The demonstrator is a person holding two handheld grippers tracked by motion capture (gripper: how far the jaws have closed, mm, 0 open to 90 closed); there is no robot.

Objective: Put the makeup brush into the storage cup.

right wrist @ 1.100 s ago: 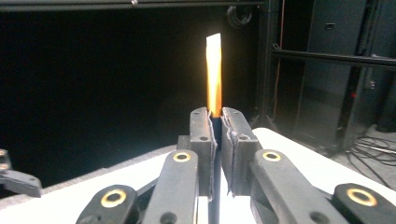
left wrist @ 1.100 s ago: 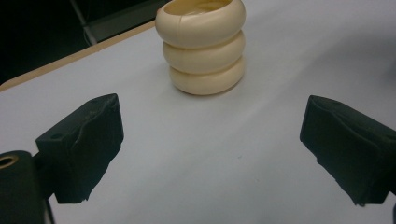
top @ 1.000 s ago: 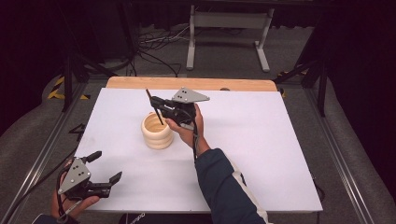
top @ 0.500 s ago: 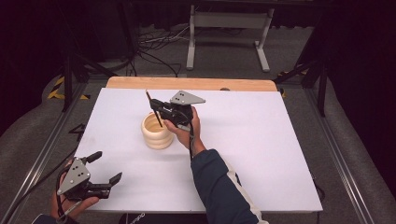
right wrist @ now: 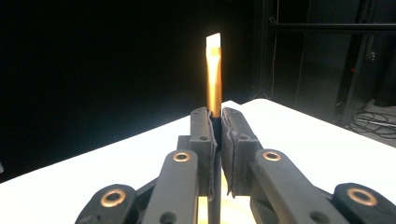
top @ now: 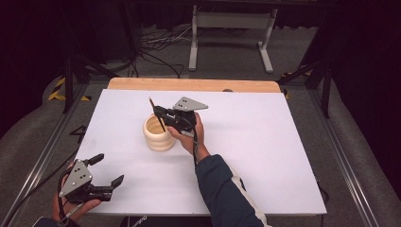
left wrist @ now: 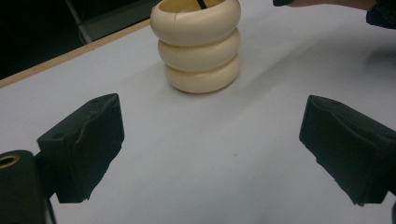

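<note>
Lowered since the earlier frame, the right gripper [top: 160,113] pinches a brush [right wrist: 214,74] between its fingers [right wrist: 201,135], its handle tip dipping into the cream ribbed holder [top: 158,135] on the counter [top: 265,142], while the left gripper [top: 108,170] rests spread.

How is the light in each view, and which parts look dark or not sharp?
High view: the white table is evenly lit, the room around it dark. Left gripper view: the cream holder is bright and fairly sharp, with soft shadows, while the left gripper jaws look a little soft. Right gripper view: the brush glows against black; the right gripper is sharp.
</note>
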